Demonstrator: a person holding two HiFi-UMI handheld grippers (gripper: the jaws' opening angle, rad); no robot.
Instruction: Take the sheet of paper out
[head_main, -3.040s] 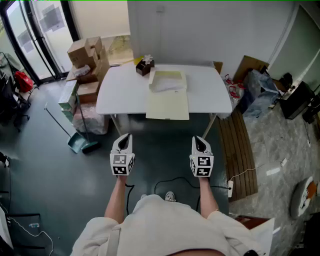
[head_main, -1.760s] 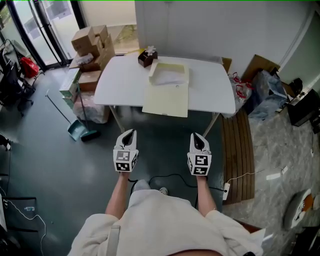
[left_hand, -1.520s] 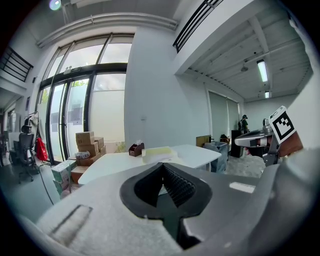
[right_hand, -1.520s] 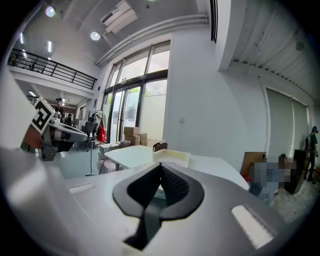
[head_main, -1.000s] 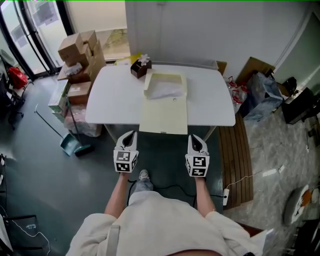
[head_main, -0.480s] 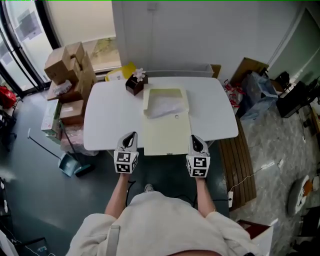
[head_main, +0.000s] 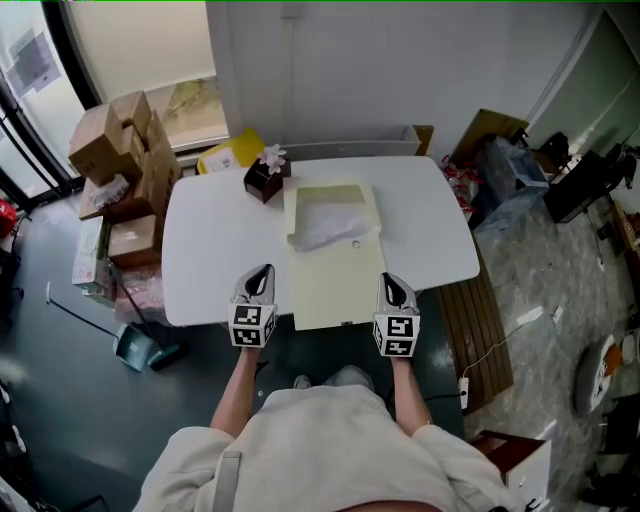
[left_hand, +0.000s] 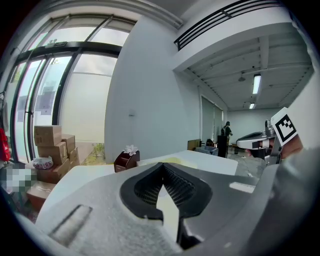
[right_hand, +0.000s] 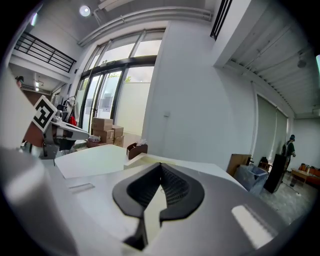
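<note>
Left gripper view showed the left gripper (left_hand: 162, 167) with its two jaws closed tip to tip and nothing between them; only a thin pale sliver of the surface beyond showed through the slot below the tips. Right gripper view told the same of the right gripper (right_hand: 161, 167): jaws together, empty, pointed across the white table (head_main: 210, 250).

From the head view, the two tools hung level at the table's near edge, one on either side of a pale yellow folder (head_main: 335, 285) whose flat flap lay folded open toward the person and overhung that edge. The symmetrical stance looked like a ready position, each gripper placed to work one side of the folder.

The sheet of paper (head_main: 330, 225) lay in the folder's far, walled half, white and somewhat rumpled, well beyond both sets of jaws and untouched. With the flap already open, the sheet was exposed from above, so removal seemed not yet begun; the jaws would need to part and reach forward over the flap first.

A dark tissue box (head_main: 262, 182) stood just beside the folder's far left corner, clear of the sheet. Stacked cardboard boxes (head_main: 110, 150) sat on the floor off the table's left end.
</note>
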